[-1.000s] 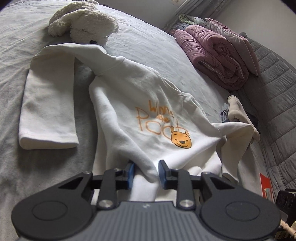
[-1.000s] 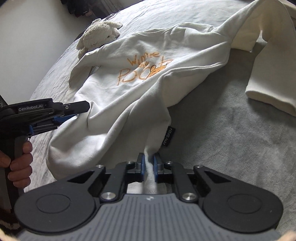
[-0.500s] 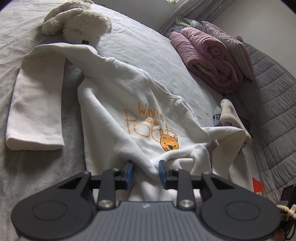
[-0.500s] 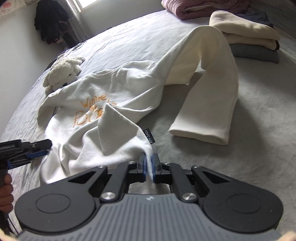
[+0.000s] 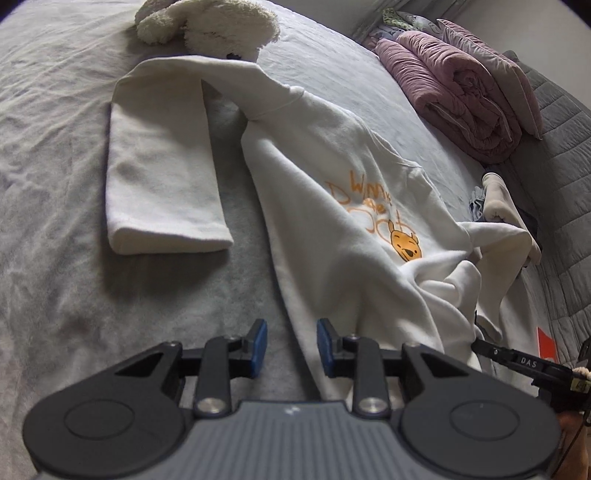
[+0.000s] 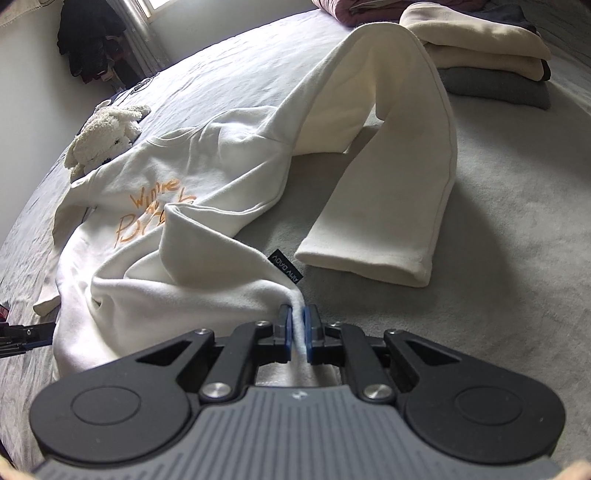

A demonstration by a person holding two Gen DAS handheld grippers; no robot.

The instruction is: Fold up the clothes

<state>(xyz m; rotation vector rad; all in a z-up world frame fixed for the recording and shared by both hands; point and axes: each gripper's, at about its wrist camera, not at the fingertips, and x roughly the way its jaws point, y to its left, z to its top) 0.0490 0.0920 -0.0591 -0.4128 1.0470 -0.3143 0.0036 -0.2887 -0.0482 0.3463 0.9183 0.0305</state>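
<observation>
Presently found the cream long-sleeved fleece sweatshirt with orange bear print and lettering [image 5: 332, 221] lying print side up and rumpled across the grey quilted bed [image 5: 55, 184]. Noted its lower part bunched and doubled over on itself, covering part of the lettering in the right wrist view [image 6: 207, 280]. Observed one long cream sleeve [image 5: 162, 177] bent back flat on the bed beside the body, cuff towards the camera. Recorded a small black woven label [image 6: 286, 266] sticking out at the side seam, close to the gripped corner.

Found the right gripper [image 6: 297, 328] with its blue-padded fingers pinching a thin fold of the hem corner, cloth between the pads and running back under the tool; fingers just starting to ease apart. Found the left gripper [image 5: 290, 347] with fingers parted. Saw the sweatshirt's side edge lying between them, close against one pad, and bare bed showing beside the other; not clamped.

Further out, noted a fluffy off-white plush toy [image 5: 214, 22] touching the shoulder end of the garment. Logged a rolled pink quilted blanket [image 5: 461, 92] at the far side of the bed. Logged also a stack of folded cream garments [image 6: 487, 51] on a folded dark grey one [image 6: 495, 86], beyond the bent sleeve.
</observation>
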